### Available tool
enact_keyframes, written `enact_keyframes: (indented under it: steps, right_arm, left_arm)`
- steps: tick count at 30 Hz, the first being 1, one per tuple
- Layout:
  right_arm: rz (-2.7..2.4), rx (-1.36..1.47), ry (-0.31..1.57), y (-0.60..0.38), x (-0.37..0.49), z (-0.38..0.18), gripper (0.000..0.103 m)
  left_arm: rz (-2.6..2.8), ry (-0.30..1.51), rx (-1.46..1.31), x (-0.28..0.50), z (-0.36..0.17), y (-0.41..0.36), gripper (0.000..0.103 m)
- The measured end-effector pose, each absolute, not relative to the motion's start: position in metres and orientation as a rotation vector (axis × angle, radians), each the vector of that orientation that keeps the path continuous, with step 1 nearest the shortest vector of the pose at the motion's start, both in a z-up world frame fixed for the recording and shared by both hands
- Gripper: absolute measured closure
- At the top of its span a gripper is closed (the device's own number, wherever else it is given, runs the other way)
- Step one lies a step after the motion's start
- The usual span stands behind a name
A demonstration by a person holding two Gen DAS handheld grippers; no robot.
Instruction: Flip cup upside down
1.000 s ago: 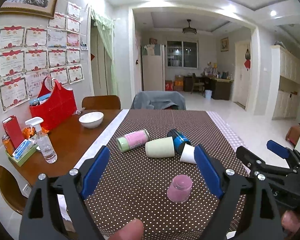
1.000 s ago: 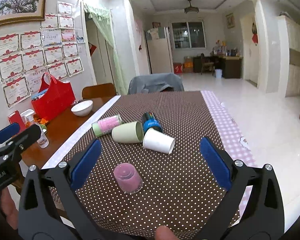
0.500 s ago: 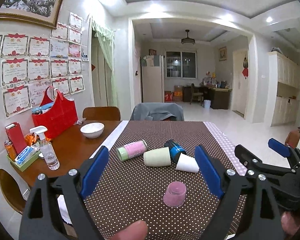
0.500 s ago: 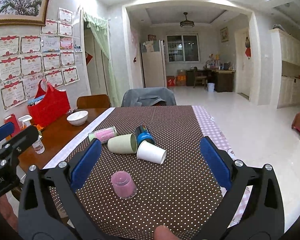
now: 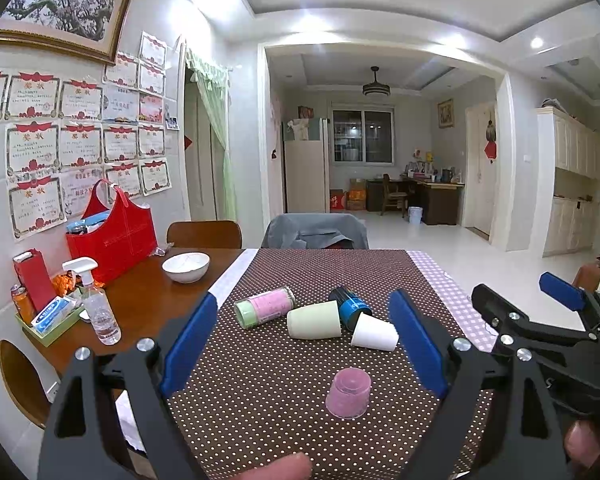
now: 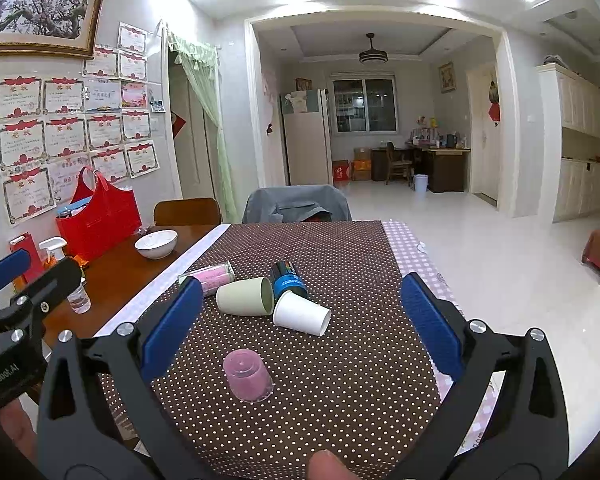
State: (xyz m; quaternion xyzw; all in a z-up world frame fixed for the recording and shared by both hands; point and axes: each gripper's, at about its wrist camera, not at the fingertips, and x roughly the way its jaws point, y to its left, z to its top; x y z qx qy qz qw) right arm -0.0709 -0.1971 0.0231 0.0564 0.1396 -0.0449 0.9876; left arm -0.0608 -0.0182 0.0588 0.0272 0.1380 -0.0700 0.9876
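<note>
Two claws, both spread wide and holding nothing, and the pink cup (image 5: 348, 393) sits upside down on the dotted brown cloth (image 5: 260, 380) just ahead of them. From the left claw (image 5: 304, 344) it's ahead and a bit toward its right finger; from the right claw (image 6: 300, 324) it's ahead and closer to its left finger.

Further out past the pink one there's a cluster lying on their sides: white paper cup (image 5: 374, 333), pale green cup (image 5: 314, 321), a dark blue can (image 5: 349, 307) and a pink-labelled jar with a green lid (image 5: 265, 306). They look packed together, the paper cup up against the can.

The right view shows the open mouths of the green cup (image 6: 245, 296) and paper cup (image 6: 302, 318), which the left view doesn't. It also catches the left claw's body at its left edge with white lettering that reads something like "GenRobot.AI". The left view shows the right claw off to its right, plus the spray bottle (image 5: 96, 304) in full on the bare wood table (image 5: 148, 300).

Compared with a second ago, both claws have pulled back and tipped upward, so more ceiling shows, and the cups haven't shifted.

Wall certificates carry red headings, too small to read. White bowl (image 5: 185, 267) and red bag (image 5: 110, 236) sit far left.
</note>
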Motion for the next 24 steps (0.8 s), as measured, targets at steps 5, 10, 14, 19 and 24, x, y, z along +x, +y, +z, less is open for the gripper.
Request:
enact_keyframes:
  steps: [5, 10, 14, 19, 24]
  right_arm:
    - [-0.085, 0.113, 0.285, -0.1962, -0.0696, 0.0228, 0.006]
    - [-0.080, 0.117, 0.292, -0.1955, -0.0696, 0.0224, 0.006]
    - [-0.075, 0.117, 0.297, -0.1951, -0.0687, 0.0221, 0.006]
    - [-0.072, 0.119, 0.302, -0.1942, -0.0672, 0.0216, 0.006]
    - [-0.069, 0.121, 0.302, -0.1937, -0.0673, 0.0219, 0.006]
  left_arm:
    - [-0.138, 0.277, 0.054, -0.0609, 0.0591, -0.0188, 0.016]
    - [-0.135, 0.270, 0.058, -0.0618, 0.0597, -0.0179, 0.016]
    - [-0.138, 0.267, 0.052, -0.0615, 0.0606, -0.0169, 0.016]
    - [-0.131, 0.273, 0.046, -0.0586, 0.0619, -0.0153, 0.008]
    - [-0.119, 0.280, 0.046, -0.0559, 0.0627, -0.0161, 0.008]
